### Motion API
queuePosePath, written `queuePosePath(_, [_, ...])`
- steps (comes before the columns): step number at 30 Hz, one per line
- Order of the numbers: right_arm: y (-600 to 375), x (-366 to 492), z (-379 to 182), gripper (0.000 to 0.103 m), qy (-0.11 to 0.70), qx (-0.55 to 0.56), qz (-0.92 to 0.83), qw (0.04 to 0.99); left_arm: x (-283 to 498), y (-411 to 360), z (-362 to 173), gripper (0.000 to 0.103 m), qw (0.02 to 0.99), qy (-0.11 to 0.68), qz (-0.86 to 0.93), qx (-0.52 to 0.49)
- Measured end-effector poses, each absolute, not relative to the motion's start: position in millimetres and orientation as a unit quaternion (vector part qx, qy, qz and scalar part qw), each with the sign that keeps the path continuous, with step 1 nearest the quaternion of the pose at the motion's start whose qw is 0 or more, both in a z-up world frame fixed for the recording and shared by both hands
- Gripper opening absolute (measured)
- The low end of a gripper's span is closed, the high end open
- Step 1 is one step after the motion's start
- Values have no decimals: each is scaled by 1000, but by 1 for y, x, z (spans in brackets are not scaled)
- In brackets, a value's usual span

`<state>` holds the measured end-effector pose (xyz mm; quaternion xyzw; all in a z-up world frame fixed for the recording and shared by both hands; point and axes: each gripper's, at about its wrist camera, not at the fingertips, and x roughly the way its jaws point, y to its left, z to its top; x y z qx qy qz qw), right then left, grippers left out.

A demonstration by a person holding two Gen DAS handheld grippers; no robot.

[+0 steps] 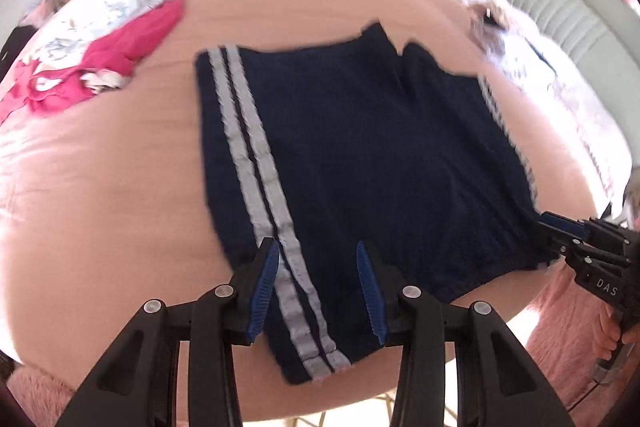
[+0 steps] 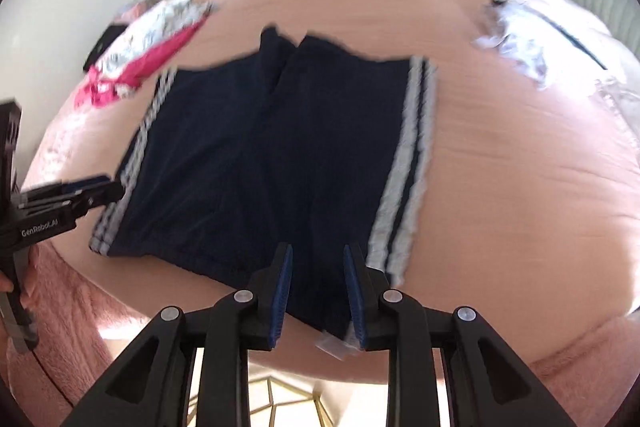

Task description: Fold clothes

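Navy shorts (image 1: 380,155) (image 2: 260,155) with grey-white side stripes lie spread flat on a pink bed sheet (image 1: 100,167) (image 2: 500,187). My left gripper (image 1: 317,245) hovers over the shorts' near left corner, its jaws apart with the striped edge showing between them, pads clear of the cloth. My right gripper (image 2: 317,247) stands over the near right corner, jaws apart around dark fabric without pressing it. Each gripper also shows in the other's view: the right gripper (image 1: 552,223) at the shorts' right edge, the left gripper (image 2: 108,187) at their left edge.
A magenta garment (image 1: 132,47) (image 2: 160,59) and white patterned clothes lie at the far left of the bed. A white garment (image 1: 532,67) sits at the far right. Folded pink bedding lies at the back, and a fuzzy pink cover (image 1: 568,327) hangs at the near edge.
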<state>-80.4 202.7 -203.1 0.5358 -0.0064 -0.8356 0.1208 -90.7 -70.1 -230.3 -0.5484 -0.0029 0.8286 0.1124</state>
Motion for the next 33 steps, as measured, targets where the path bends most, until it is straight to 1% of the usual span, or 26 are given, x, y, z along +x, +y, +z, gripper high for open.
queuePosePath(2, [198,-86,-218,26,-2,566,-816,116,-95,-72,-242,37,82,13,812,-577])
queuePosePath(3, [201,-82,-219,25,1,572,-813,112,-93,-79,-241,32,76,7,811,-581])
queuePosePath(5, [209,-77,-214,25,-10,569,-813,124,-91,-91,-237,33,64,-4,809,-585])
queuePosePath(8, [212,-78,-199,25,-14,557,-813,169,-98,-101,-219,32,66,-8,822,-565])
queuePosePath(12, [193,-113,-164,25,-1,523,-834,177,-130,-102,-205,32,95,-23,839,-535])
queuePosePath(14, [178,-144,-156,26,-13,514,-837,187,-153,-96,-206,32,106,-16,844,-525])
queuePosePath(16, [160,-165,-154,25,11,510,-841,181,-177,-91,-209,32,120,-14,846,-520])
queuePosePath(21, [112,-218,-176,25,49,527,-826,193,-218,-91,-233,32,137,-28,833,-535])
queuePosePath(24, [92,-247,-202,25,61,551,-810,192,-231,-100,-251,32,123,-13,826,-550])
queuePosePath(25, [87,-254,-208,25,63,558,-804,196,-232,-105,-252,32,125,-18,826,-549])
queuePosePath(27, [77,-267,-220,25,69,567,-796,201,-234,-116,-252,28,129,-29,827,-546])
queuePosePath(29, [69,-276,-228,26,80,571,-791,203,-235,-126,-249,26,133,-44,828,-543])
queuePosePath(33, [61,-293,-233,25,73,558,-801,202,-235,-147,-243,26,145,-77,830,-533])
